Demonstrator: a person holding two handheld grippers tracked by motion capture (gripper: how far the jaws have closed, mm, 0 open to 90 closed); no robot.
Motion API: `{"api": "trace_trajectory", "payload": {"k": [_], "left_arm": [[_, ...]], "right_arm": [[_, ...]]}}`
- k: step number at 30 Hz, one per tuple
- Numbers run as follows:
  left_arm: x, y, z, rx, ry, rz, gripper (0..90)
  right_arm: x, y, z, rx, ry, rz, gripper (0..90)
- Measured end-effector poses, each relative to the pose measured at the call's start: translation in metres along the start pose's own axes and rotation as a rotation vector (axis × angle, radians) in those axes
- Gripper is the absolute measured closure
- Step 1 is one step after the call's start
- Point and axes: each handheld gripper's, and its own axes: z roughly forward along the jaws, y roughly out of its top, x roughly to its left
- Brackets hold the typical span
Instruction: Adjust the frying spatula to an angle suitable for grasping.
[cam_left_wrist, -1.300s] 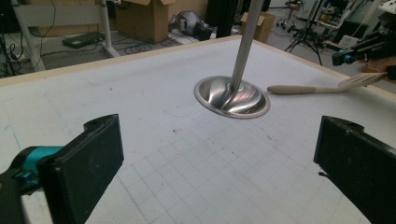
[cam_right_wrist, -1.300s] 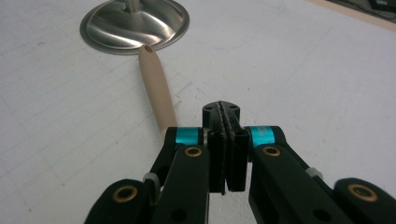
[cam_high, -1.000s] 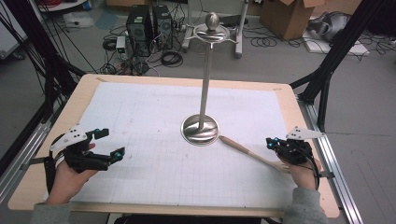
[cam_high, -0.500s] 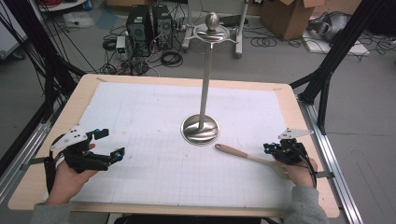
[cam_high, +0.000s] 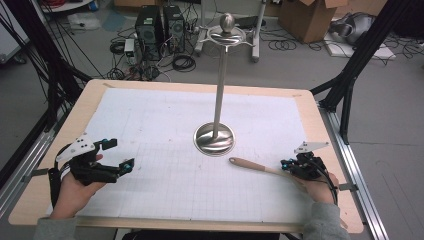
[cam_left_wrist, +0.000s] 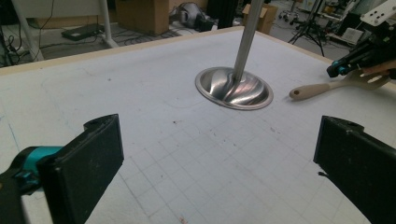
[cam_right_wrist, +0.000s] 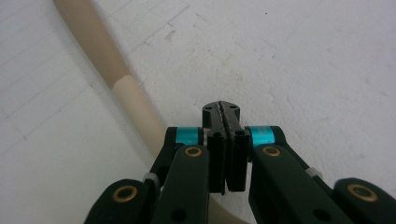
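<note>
A wooden-handled spatula (cam_high: 255, 166) lies low over the white gridded mat, its handle pointing left toward the stand. My right gripper (cam_high: 286, 164) is shut at its head end. In the right gripper view the black jaws (cam_right_wrist: 222, 109) are pressed together, and the spatula handle (cam_right_wrist: 121, 79) runs up to the left from under them. My left gripper (cam_high: 120, 154) rests at the mat's left side, wide open, with nothing between its fingers. The left gripper view looks between its own pads (cam_left_wrist: 93, 158) at the spatula (cam_left_wrist: 317, 88) and the right gripper (cam_left_wrist: 337, 69) beyond.
A tall metal stand with a round dished base (cam_high: 214, 139) and a ball top (cam_high: 227, 21) rises from the middle of the mat (cam_high: 150, 125). The wooden table edge (cam_high: 330, 150) frames the mat. Cables, computer cases and boxes lie on the floor beyond.
My right gripper has come down and toward the near edge with the spatula, whose handle tip dropped away from the stand's base. The left gripper has stayed put.
</note>
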Motion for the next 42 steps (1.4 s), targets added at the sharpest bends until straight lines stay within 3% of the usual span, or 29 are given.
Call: {"api": "trace_trajectory", "payload": {"k": [10,13,25,42], "left_arm": [[0.001,-0.001,0.001,0.007,-0.001,0.001,2.0],[0.001,-0.001,0.001,0.007,0.001,0.000,1.9],[0.002,-0.001,0.001,0.007,0.001,0.000,2.0],[-0.001,0.000,0.004,0.013,-0.011,0.011,1.9]], "right_arm": [[0.000,-0.003,0.002,0.025,0.031,0.020,90.0],[0.000,-0.005,0.001,0.021,0.043,0.047,90.0],[0.007,-0.008,-0.002,0.036,0.020,0.102,90.0],[0.023,-0.023,-0.014,0.026,0.008,0.113,90.0]]}}
